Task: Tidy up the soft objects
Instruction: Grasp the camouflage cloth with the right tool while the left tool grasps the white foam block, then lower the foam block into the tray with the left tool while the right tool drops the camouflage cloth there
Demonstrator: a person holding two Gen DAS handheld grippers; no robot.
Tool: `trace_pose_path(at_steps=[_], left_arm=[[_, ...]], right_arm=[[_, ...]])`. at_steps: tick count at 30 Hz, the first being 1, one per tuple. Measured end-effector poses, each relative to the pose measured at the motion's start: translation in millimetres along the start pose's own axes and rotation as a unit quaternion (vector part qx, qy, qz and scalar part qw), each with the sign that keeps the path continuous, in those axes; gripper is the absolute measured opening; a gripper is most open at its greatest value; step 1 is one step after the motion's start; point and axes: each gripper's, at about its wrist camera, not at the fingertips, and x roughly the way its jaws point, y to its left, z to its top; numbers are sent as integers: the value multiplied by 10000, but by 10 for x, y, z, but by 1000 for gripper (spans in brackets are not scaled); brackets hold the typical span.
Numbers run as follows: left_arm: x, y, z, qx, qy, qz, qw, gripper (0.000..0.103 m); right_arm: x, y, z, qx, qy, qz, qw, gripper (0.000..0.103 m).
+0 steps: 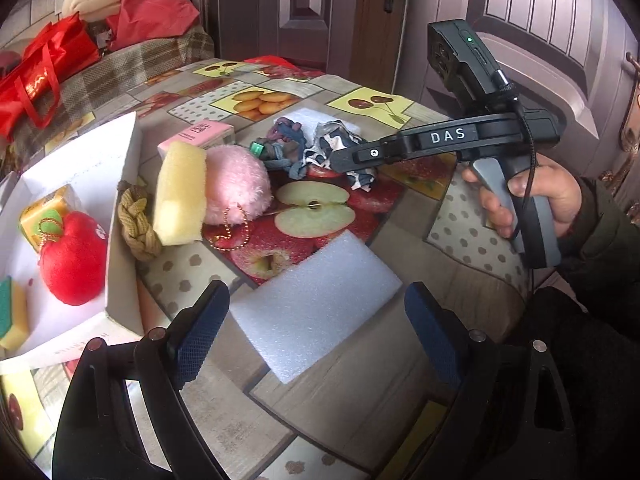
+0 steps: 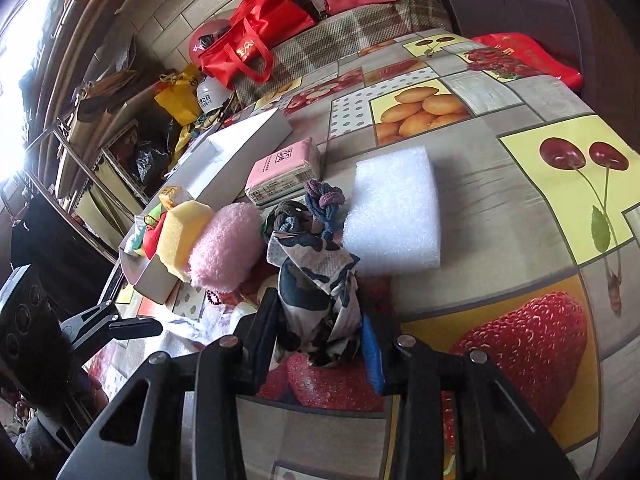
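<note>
A: Left tongs point(image 1: 316, 332)?
B: Spread wide, gripping nothing. Hovering low over white foam block point(image 1: 316, 304), lying flat on surface point(image 1: 460, 300) between the two pads.
A: Further left of them?
B: White box point(image 1: 120, 280), holding red plush apple point(image 1: 74, 260) and green-topped sponge point(image 1: 12, 312). Just right of box wall: braided rope point(image 1: 138, 220), yellow sponge point(image 1: 180, 196), pink pompom point(image 1: 236, 184), touching in a row.
A: Right tongs point(image 2: 320, 336)?
B: Closed down on patterned cloth bundle point(image 2: 320, 292), pinched between both pads, resting on surface. Ahead of them, second foam block point(image 2: 394, 208); ahead-left, tangled blue cords point(image 2: 322, 204) and pink packet point(image 2: 284, 172).
</note>
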Motion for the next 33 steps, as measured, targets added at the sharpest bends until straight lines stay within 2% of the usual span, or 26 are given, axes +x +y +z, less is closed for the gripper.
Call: trace_pose_path(at_steps=[4,9,12,13,14,15,19,22,25,27,29,31,33], left_arm=[[77,31,46,343,74,0,9994,90],[228,-53,87,1027,440,-402,9929,90],[387,-72,94,1235,722,-329,9892,90],[410,-66,94,1210,739,-409,9891,90],[422,-55,90,1133,740,-556,9892,84],[409,-52,86,1084,667,-601,9900,75],[331,-80,23,1007,403,-412,9932,68],[102,-49,2,941,-159,-166,9953,66],[-170,105,-47,567,-838,191,9947,66],[-344,249,-89,224,-1286,499,9902,66],[-463,392,-136,-61,-1600,957,9824,66],[-523,536,-159,-285,-1769,1376,9741,66],[-585,692,-185,-541,-1897,1626,9668,66]], right_arm=[[7,-22,14,9,0,12,10000,38],[15,-21,12,-1,16,25,10000,38],[21,-13,11,-9,25,36,10000,38],[21,-9,10,-13,26,38,10000,38],[23,-9,12,-16,27,44,10000,38],[24,-8,13,-23,27,48,10000,38],[-6,37,4,-128,-76,84,9999,37],[-174,150,-52,-375,-526,221,9977,33],[-392,337,-103,-744,-1156,58,9905,33],[-477,466,-103,-931,-1503,6,9842,33],[-498,590,-84,-1079,-1809,-131,9775,33],[-431,692,-51,-1188,-1937,-292,9734,33],[-324,770,2,-1210,-1920,-300,9734,33]])
